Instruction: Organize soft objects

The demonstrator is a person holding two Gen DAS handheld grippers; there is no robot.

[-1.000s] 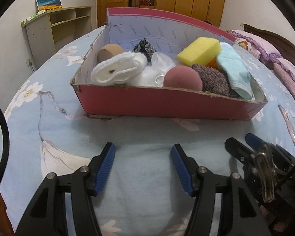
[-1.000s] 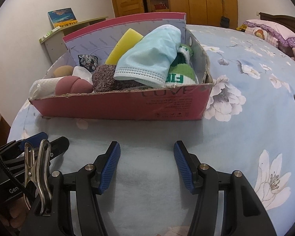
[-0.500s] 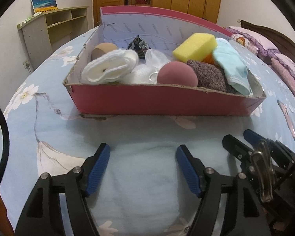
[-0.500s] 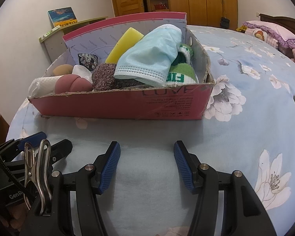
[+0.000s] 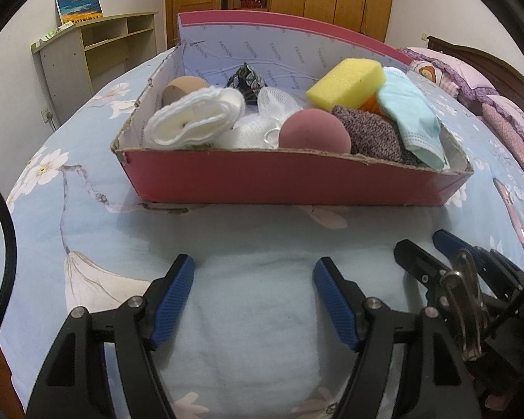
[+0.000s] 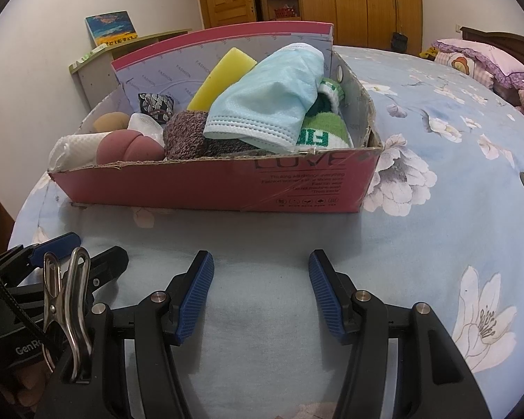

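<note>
Nearest, the left gripper (image 5: pixel 253 274) stands with jaws apart over bare bedsheet (image 5: pixel 255 237), nothing between them; they have just been opening wider. The right gripper (image 6: pixel 260 267) hangs beside it, jaws parted and empty.

Ahead of both pairs of jaws sits the pink box (image 5: pixel 279 181), piled with soft things. Just past its front wall lie a rolled white cloth (image 5: pixel 192 120) and a pink sponge ball (image 5: pixel 314 131): both look light and squashy, best pinched across the middle. The knitted sock (image 6: pixel 188 134) and blue face mask (image 6: pixel 272 104) are limp and probably want a grip on a bunched fold. Farther back, the yellow sponge (image 5: pixel 346 83) is springy and easy to take by its long sides.

The front wall hides the box floor, so what lies beneath the pile is unknown. A green-and-white knit (image 6: pixel 323 132) is half buried under the mask.
</note>
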